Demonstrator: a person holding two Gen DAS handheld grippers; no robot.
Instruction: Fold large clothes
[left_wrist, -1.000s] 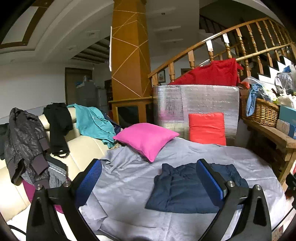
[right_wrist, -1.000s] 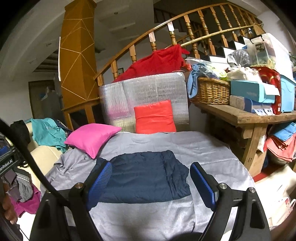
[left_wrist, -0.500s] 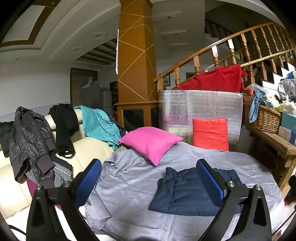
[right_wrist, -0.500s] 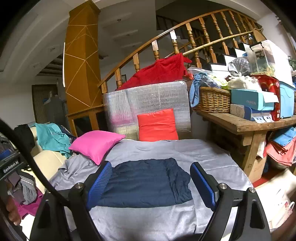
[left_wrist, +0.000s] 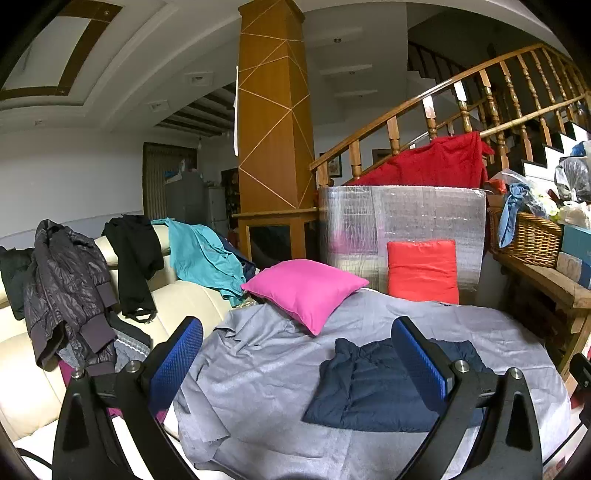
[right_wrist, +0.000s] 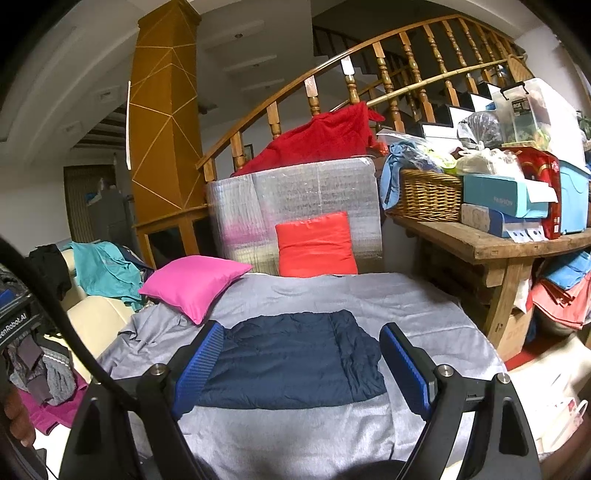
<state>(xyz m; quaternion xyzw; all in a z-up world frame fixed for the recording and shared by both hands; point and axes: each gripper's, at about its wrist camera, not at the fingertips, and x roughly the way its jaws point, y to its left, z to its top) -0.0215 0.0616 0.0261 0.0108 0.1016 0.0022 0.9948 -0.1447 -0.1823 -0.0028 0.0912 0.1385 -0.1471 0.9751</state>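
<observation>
Navy quilted jacket (right_wrist: 295, 360) lies folded into a flat rectangle on the grey sheet (right_wrist: 369, 295), near its front, below the pink cushion (right_wrist: 194, 282). Left gripper (left_wrist: 295, 363) and right gripper (right_wrist: 301, 363) both hover above the sheet, jaws spread wide, nothing between them. Judgement: this fold looks complete. Unfolded garments hang on the cream sofa (left_wrist: 177, 299), among them a teal shirt (left_wrist: 203, 258). Recommended: leave the jacket undisturbed and lift the next garment by its shoulders, not a sleeve
</observation>
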